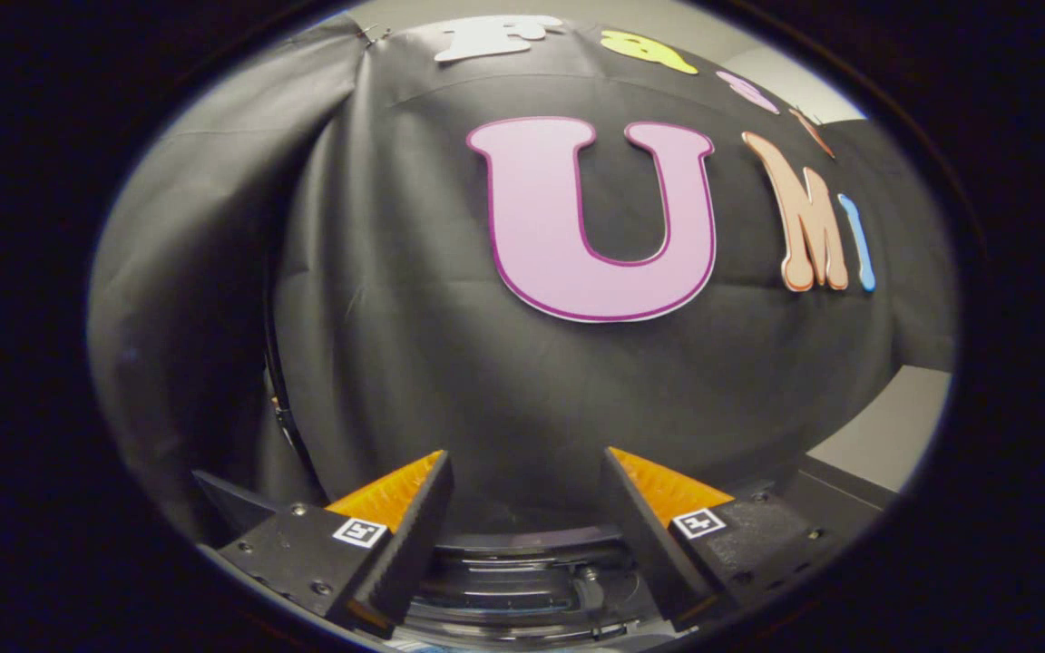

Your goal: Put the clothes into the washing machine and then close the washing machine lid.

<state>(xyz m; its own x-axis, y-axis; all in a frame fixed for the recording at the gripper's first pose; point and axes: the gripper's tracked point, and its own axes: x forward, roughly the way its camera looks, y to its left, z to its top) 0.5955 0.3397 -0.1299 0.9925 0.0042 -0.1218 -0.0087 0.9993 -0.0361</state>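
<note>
My gripper (527,467) is open, its two fingers spread wide with nothing between them. It points at the black cloth wall (486,363) close ahead. Below and between the fingers I see part of the washing machine (522,580): a dark round rim with a curved, glossy edge, seen from above. Whether its lid is up or down I cannot tell from this angle. No clothes show between or ahead of the fingers.
The black cloth wall hangs just beyond the fingers and folds around to the left. A pale grey flat surface (894,435) lies to the right of the machine. A dark edge of the machine's body (831,499) runs beside the right finger.
</note>
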